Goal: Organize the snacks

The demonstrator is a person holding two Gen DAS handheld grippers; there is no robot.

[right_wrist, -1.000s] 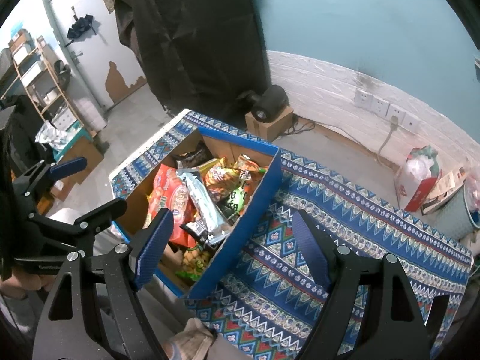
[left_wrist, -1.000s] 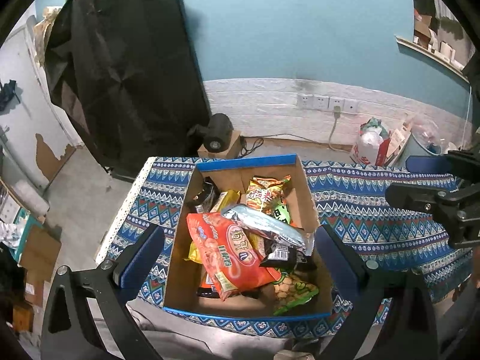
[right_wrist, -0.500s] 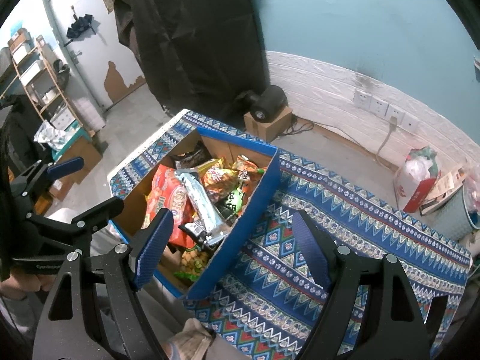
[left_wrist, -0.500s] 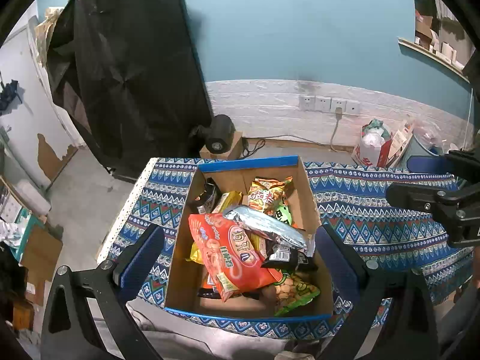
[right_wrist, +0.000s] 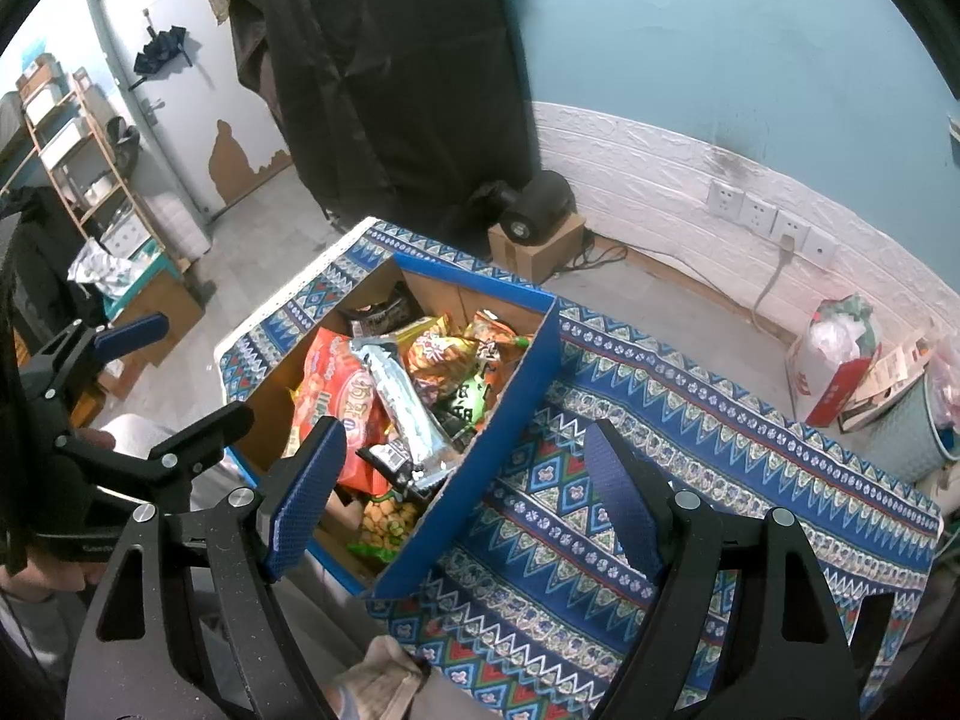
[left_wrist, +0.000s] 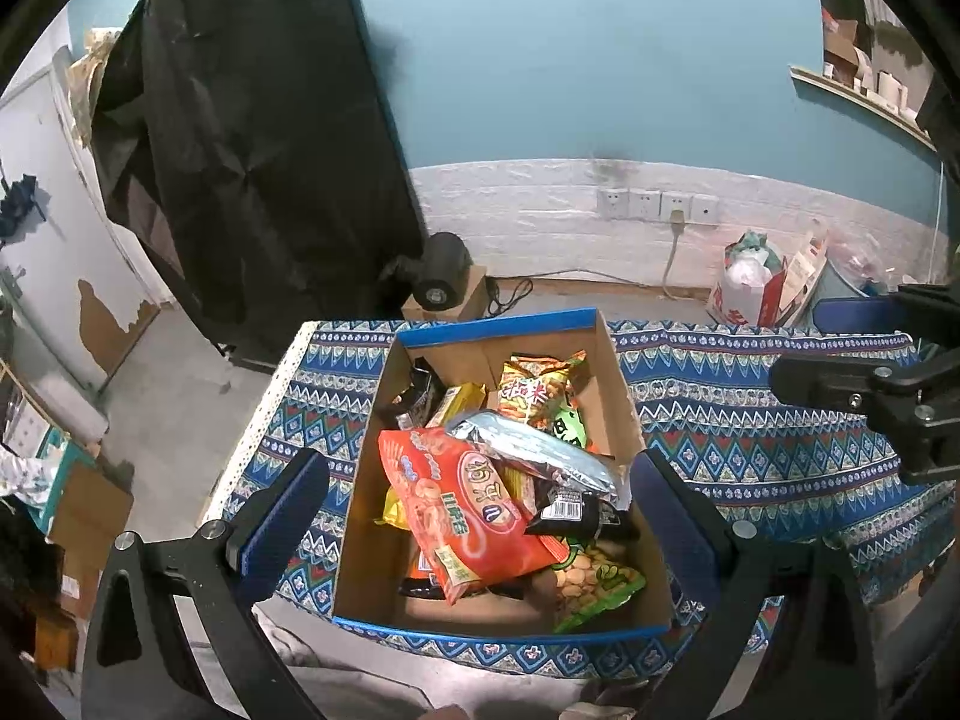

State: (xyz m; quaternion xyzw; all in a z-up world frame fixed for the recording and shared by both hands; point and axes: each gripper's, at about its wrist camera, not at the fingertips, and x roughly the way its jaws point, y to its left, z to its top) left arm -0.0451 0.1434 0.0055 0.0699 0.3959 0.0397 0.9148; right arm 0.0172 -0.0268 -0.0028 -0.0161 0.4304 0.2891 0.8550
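Observation:
A blue-rimmed cardboard box (left_wrist: 621, 396) (right_wrist: 510, 402) of snacks stands on the patterned blue tablecloth (left_wrist: 750, 432) (right_wrist: 690, 438). On top lie a red-orange bag (left_wrist: 468, 510) (right_wrist: 336, 384) and a long silver packet (left_wrist: 534, 450) (right_wrist: 402, 402); an orange bag (left_wrist: 534, 384) and a green biscuit bag (left_wrist: 594, 582) lie around them. My left gripper (left_wrist: 480, 516) hovers above the box, open and holding nothing. My right gripper (right_wrist: 462, 486) hangs open over the box's right wall and the cloth, also holding nothing.
The cloth to the right of the box is bare. A black heater on a small carton (left_wrist: 444, 276) and a black-draped stand (left_wrist: 252, 150) sit behind the table. A red-white bag (right_wrist: 840, 360) and a bin (right_wrist: 906, 432) stand at right. Shelves (right_wrist: 72, 144) line the left.
Both views have shifted slightly: the box sits a little lower in the left wrist frame and the right gripper has drifted a bit. Nothing was grasped or moved.

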